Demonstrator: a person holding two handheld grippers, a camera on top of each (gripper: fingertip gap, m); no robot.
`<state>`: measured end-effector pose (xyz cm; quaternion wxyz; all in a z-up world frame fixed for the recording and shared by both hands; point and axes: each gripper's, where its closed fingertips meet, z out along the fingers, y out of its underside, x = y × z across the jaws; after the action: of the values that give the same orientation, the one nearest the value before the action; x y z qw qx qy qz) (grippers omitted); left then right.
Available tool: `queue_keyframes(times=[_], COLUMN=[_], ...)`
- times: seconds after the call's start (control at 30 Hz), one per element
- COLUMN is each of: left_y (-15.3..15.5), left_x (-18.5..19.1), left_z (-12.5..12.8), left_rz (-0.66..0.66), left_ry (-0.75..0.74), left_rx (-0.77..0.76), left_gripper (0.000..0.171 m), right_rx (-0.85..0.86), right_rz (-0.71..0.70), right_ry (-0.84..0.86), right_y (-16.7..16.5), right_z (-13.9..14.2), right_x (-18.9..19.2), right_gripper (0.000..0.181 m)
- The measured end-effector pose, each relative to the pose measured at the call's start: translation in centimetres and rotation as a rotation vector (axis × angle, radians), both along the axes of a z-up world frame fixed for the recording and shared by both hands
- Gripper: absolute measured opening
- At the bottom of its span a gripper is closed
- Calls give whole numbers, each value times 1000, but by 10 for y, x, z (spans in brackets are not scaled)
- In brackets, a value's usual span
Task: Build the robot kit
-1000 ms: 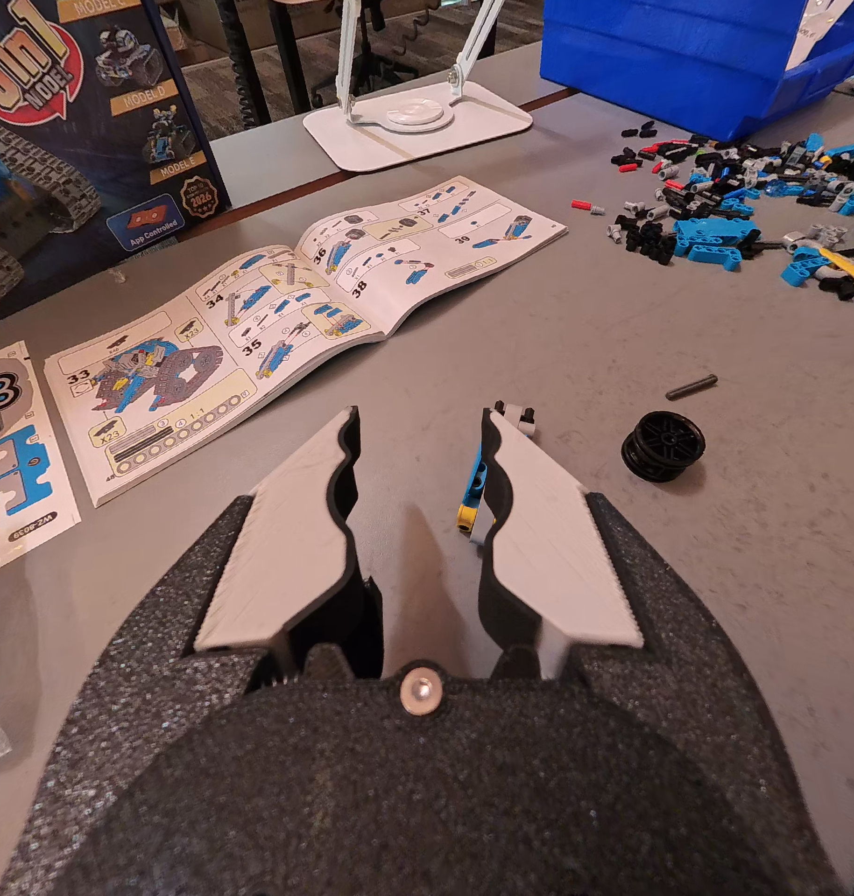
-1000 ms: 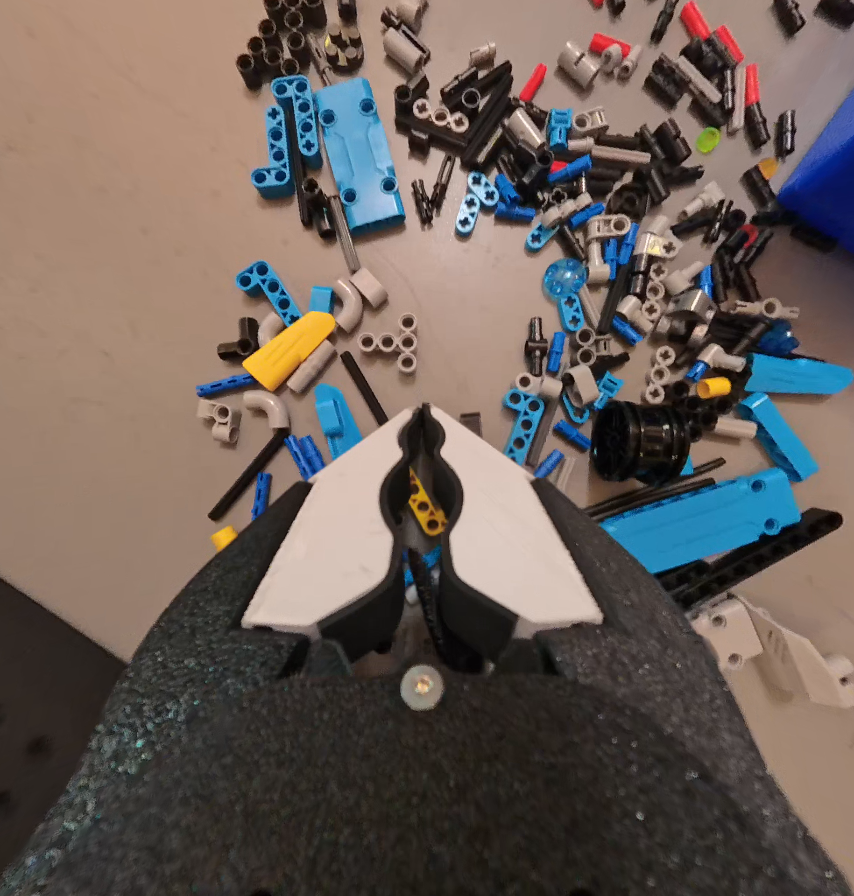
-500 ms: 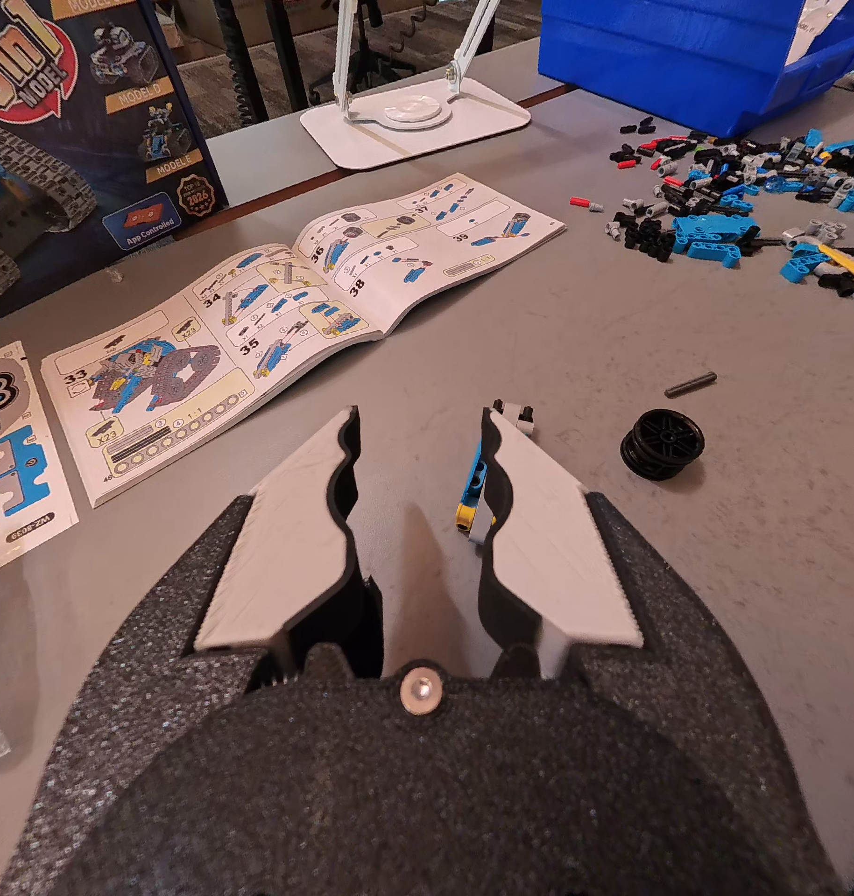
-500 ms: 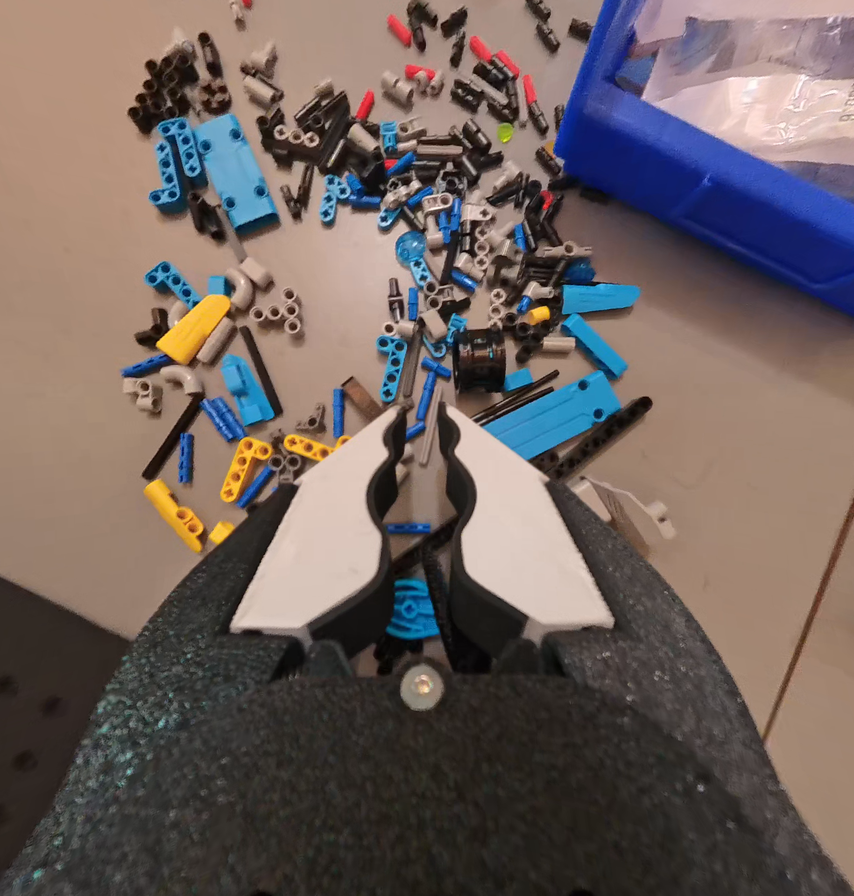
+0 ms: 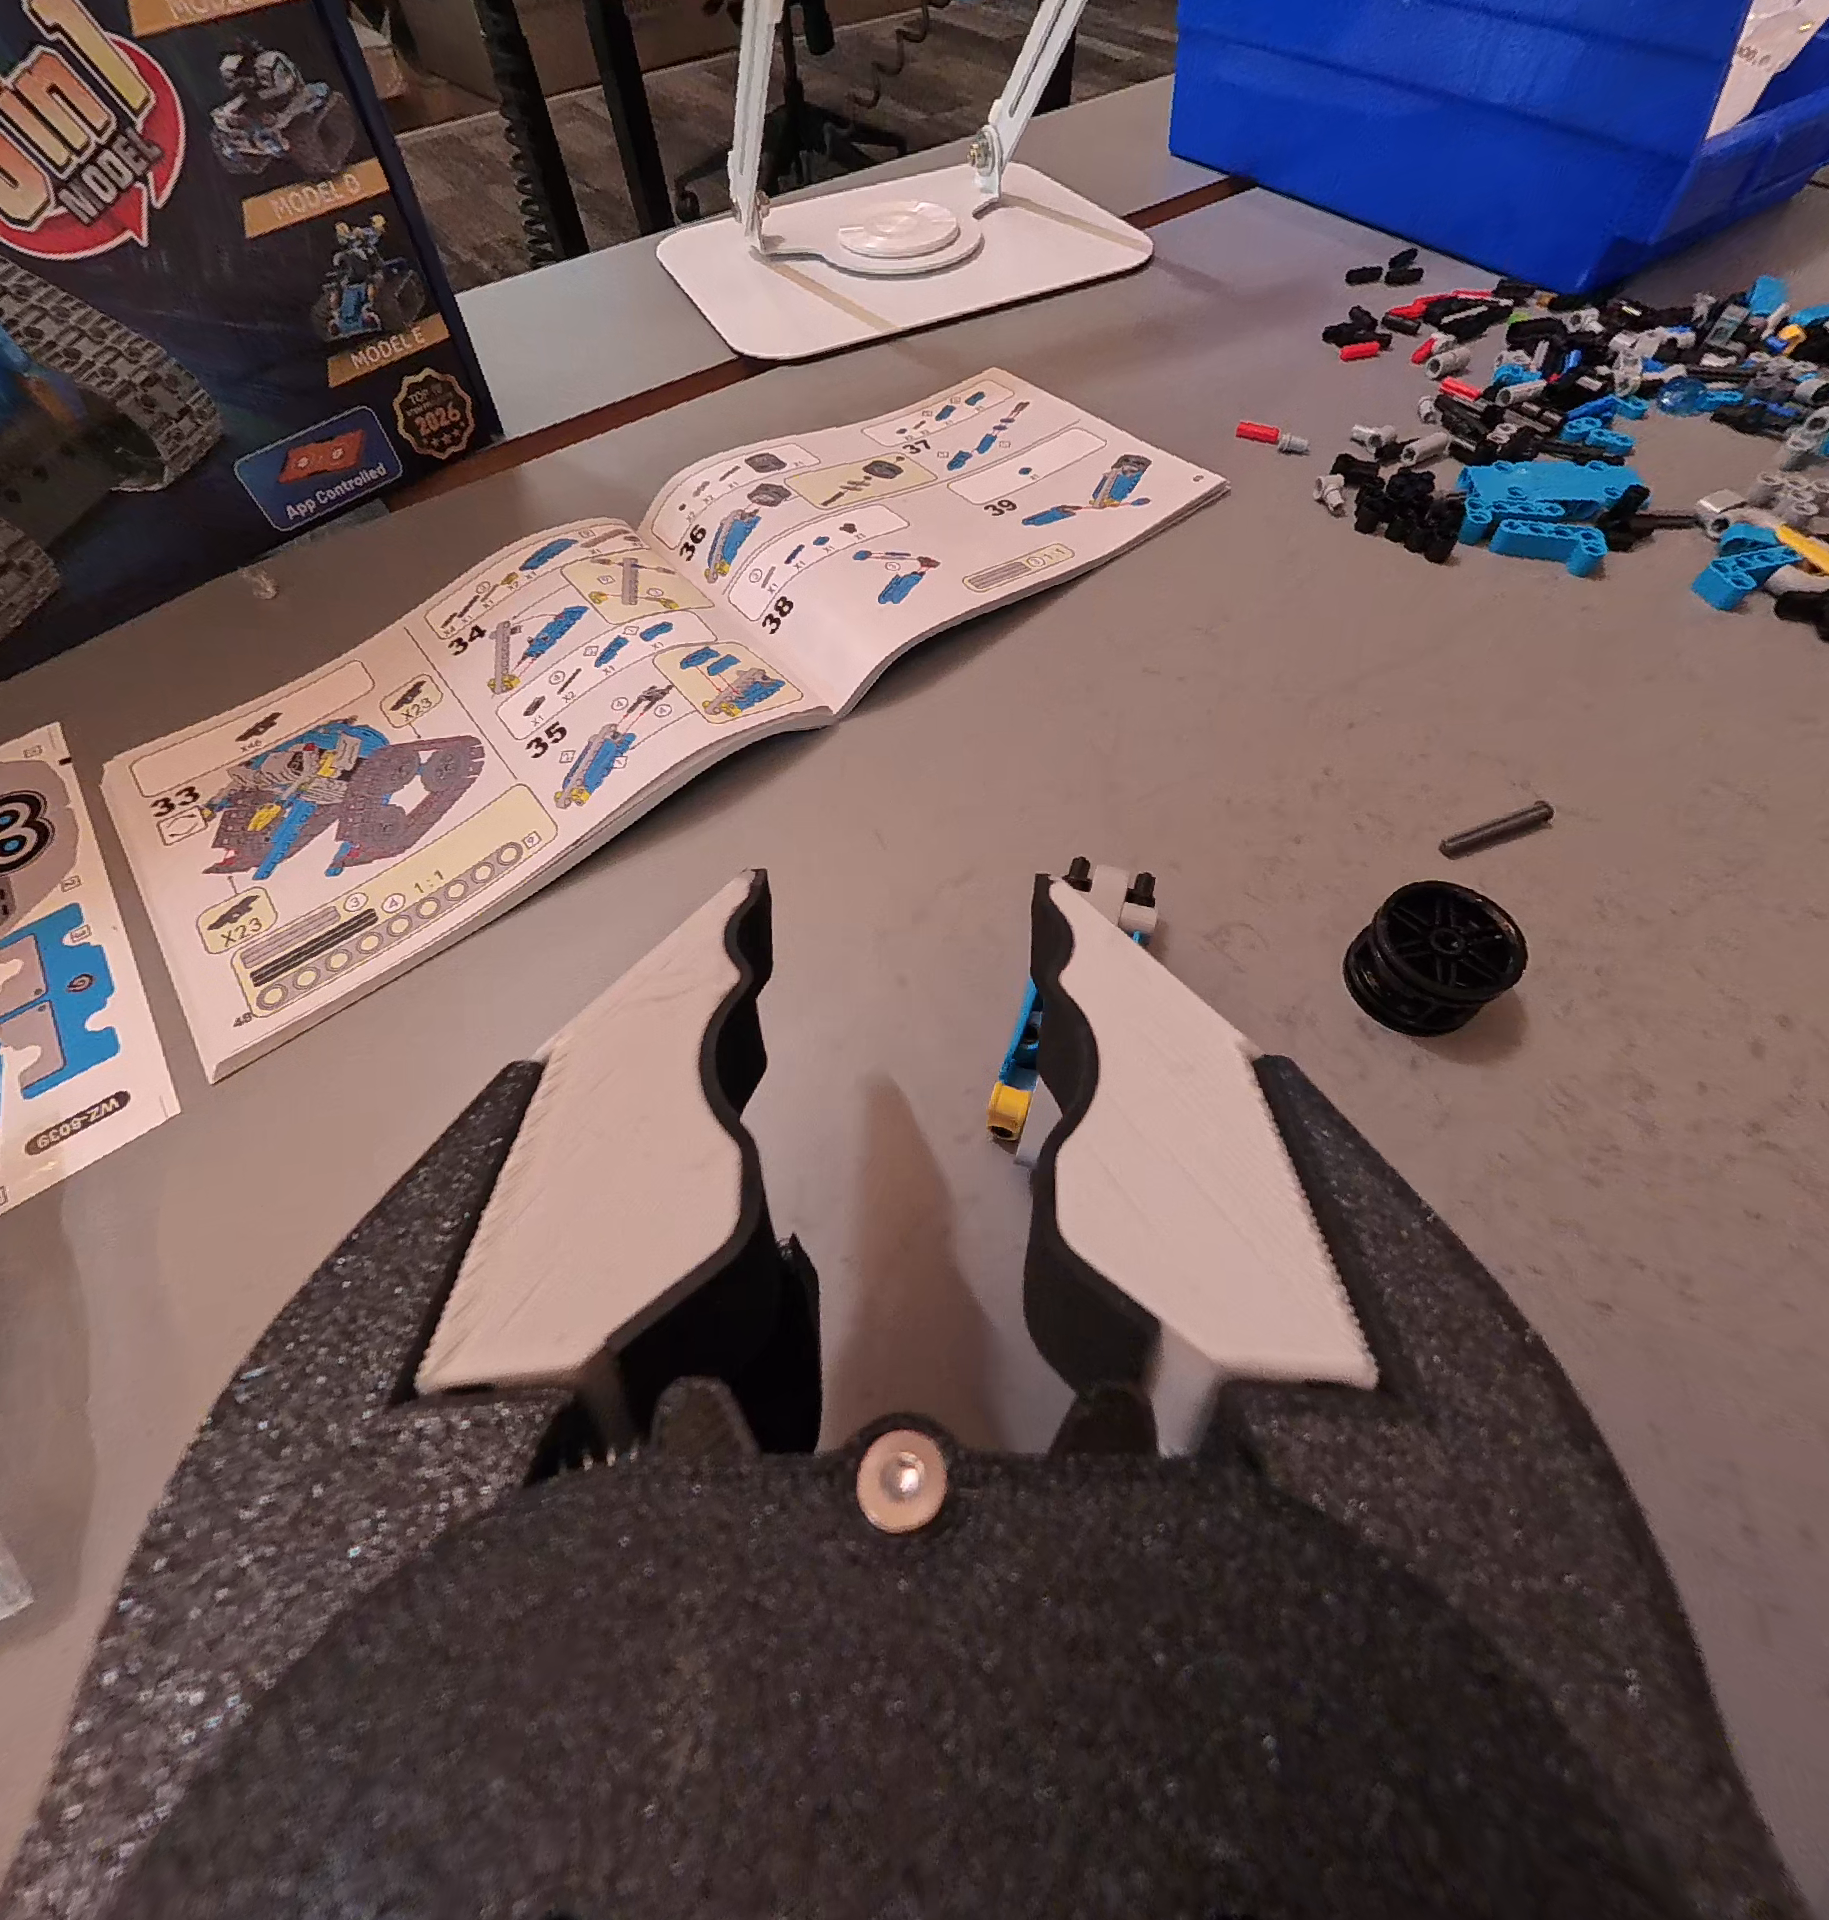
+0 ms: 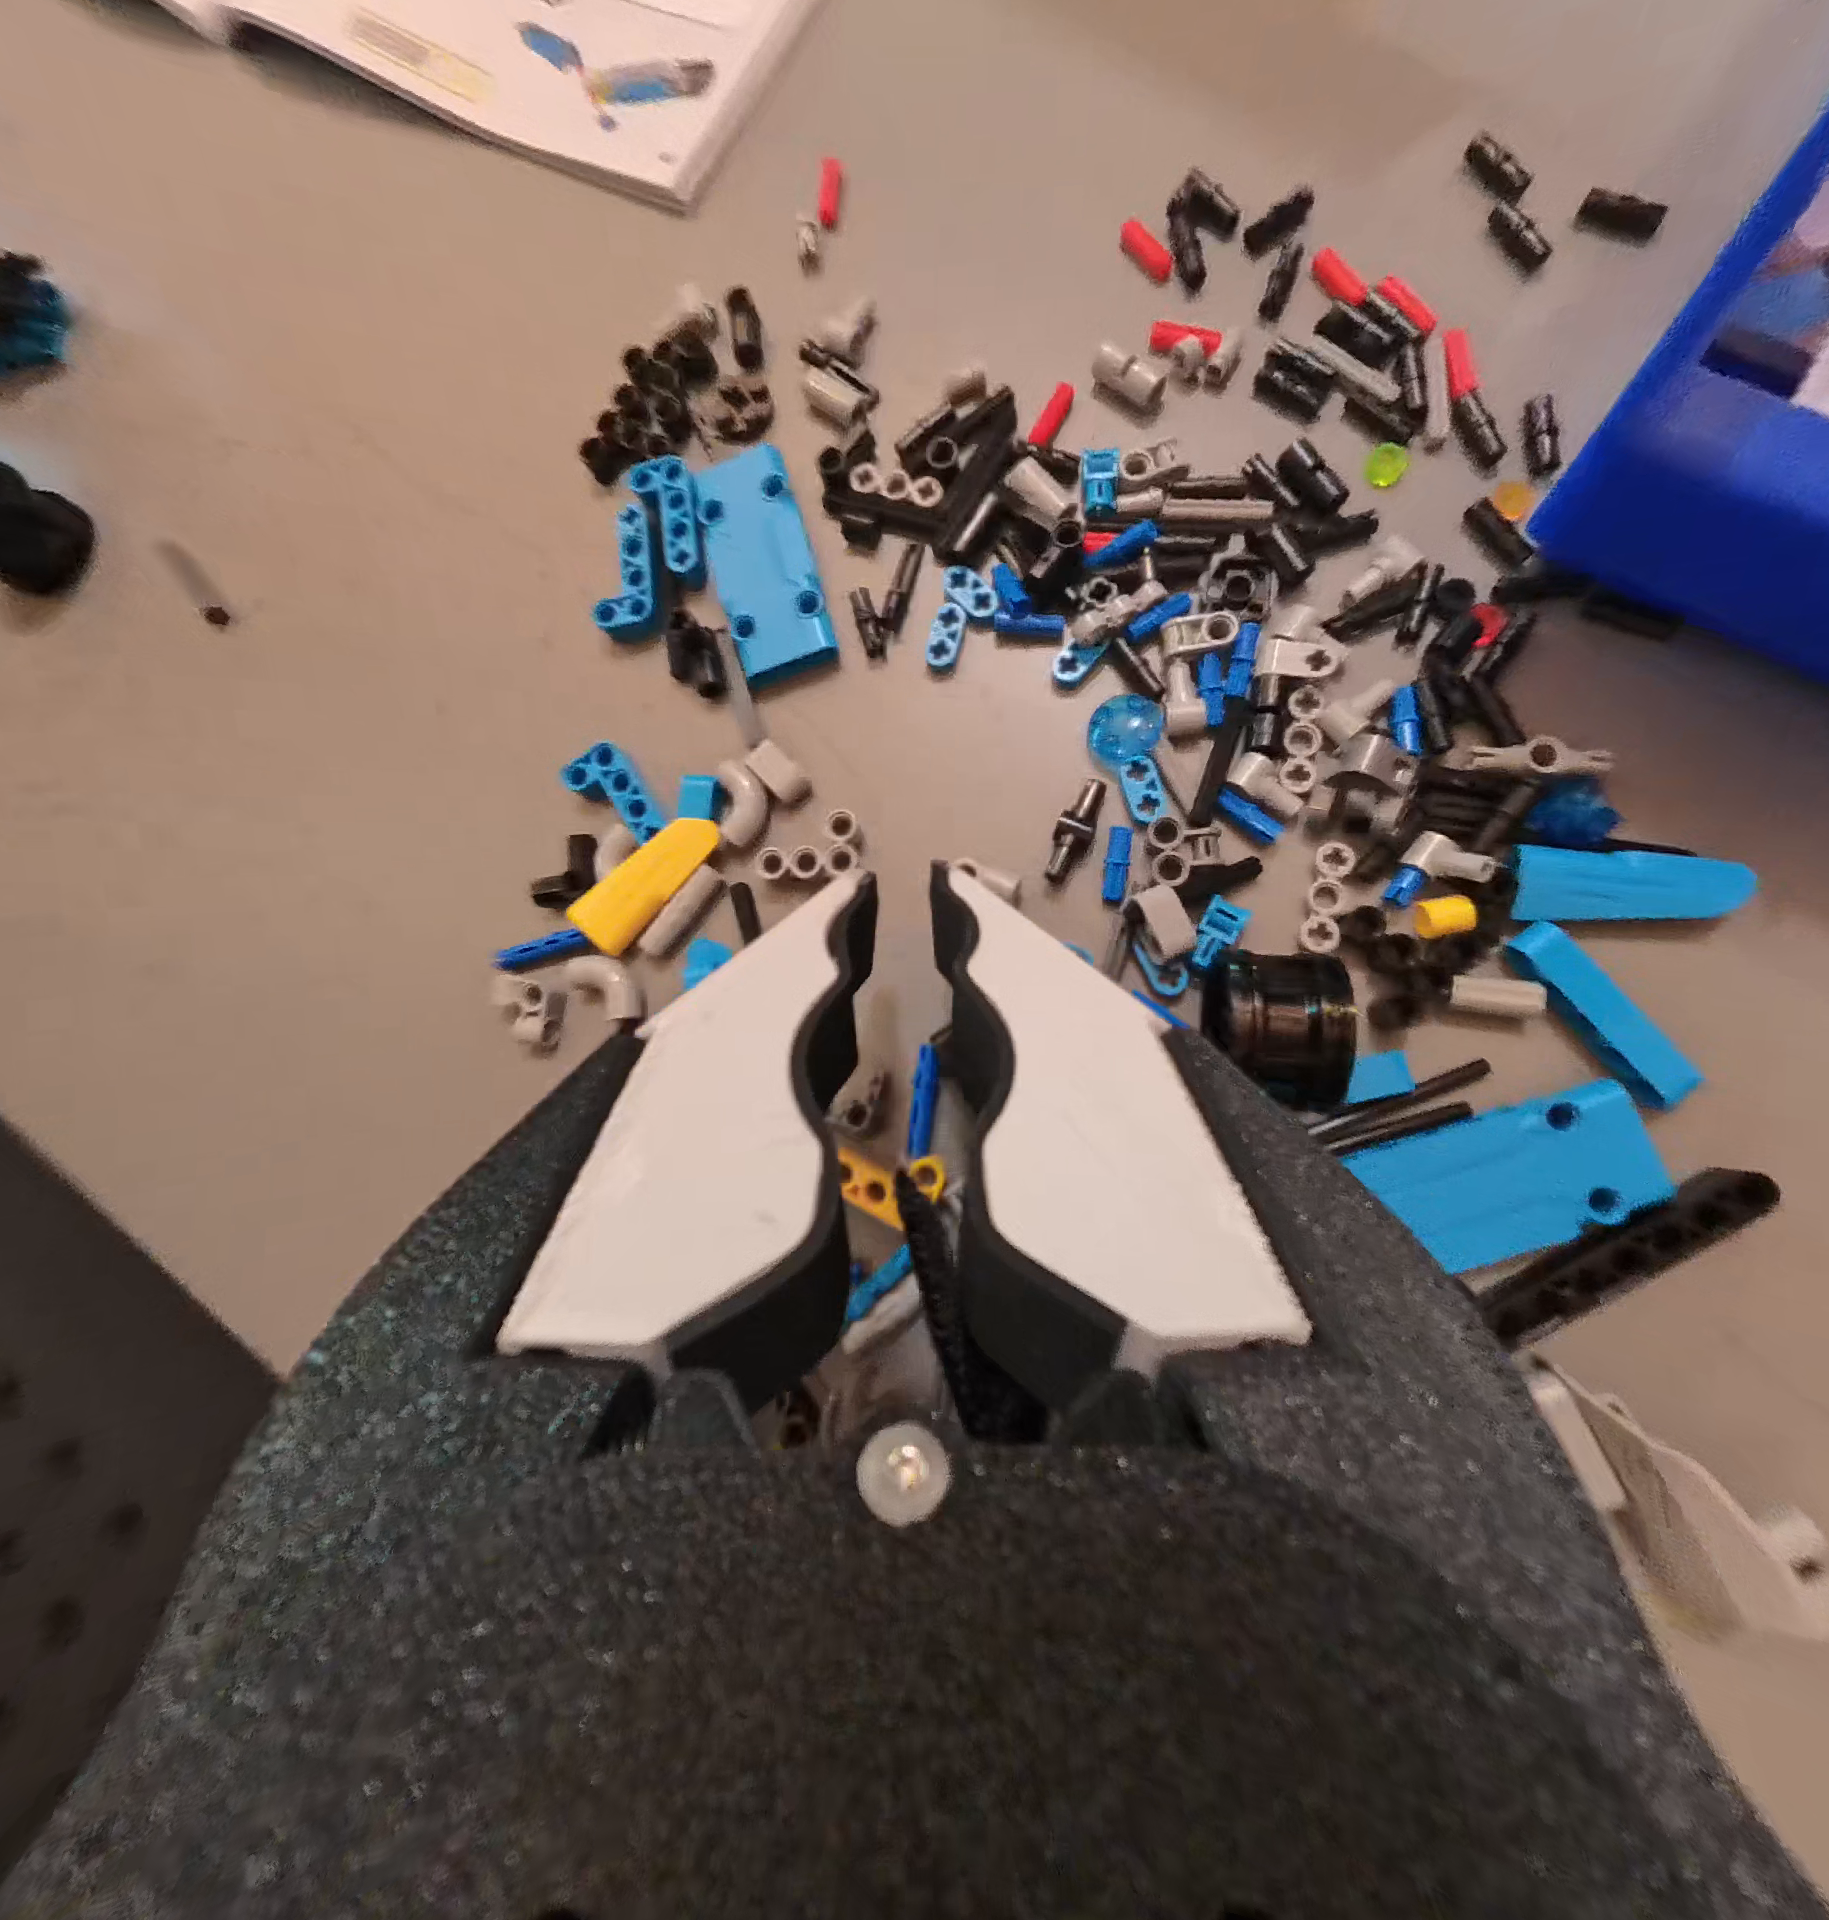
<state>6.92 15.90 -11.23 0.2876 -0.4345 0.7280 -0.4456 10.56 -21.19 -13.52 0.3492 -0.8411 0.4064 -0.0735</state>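
Left gripper [image 5: 897, 904] jaws spread, empty, above grey table [image 5: 1305, 727], small blue-yellow assembly [image 5: 1024, 1039] beside right finger, black wheel [image 5: 1435, 958] nearby, open instruction booklet [image 5: 619, 665] ahead.

Left wrist view: low over grey table [image 5: 1253, 727], looks forward at shallow slant past own fingers toward open booklet [image 5: 619, 665], box, blue bin [image 5: 1461, 125] at far edge.

Right wrist view: higher, steep downward look, near scattered brick parts [image 6: 1149, 644].

Shared: booklet corner [image 6: 577, 94], black wheel [image 5: 1435, 971] and dark axle beside it [image 6: 22, 525], parts pile [image 5: 1616, 457], bin [image 6: 1741, 499].
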Motion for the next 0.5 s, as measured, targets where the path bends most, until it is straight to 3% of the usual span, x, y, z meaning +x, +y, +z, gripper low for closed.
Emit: queue_keyframes(times=[0.23,0.33,0.5], left_y=[-2,-3,0], left_x=[-1,-1,0], left_z=[0,0,1], left_rz=[-7,-10,3], left_ry=[-4,-5,-7], left_rx=[6,7,9], left_gripper=[50,50,50], right_rx=[-40,-65,-266], right_rz=[-188,-172,-38], right_ry=[-87,-82,-38], right_y=[-68,-65,-52], right_z=[24,18,-5], right_x=[7,26,51], right_gripper=[9,12,12])
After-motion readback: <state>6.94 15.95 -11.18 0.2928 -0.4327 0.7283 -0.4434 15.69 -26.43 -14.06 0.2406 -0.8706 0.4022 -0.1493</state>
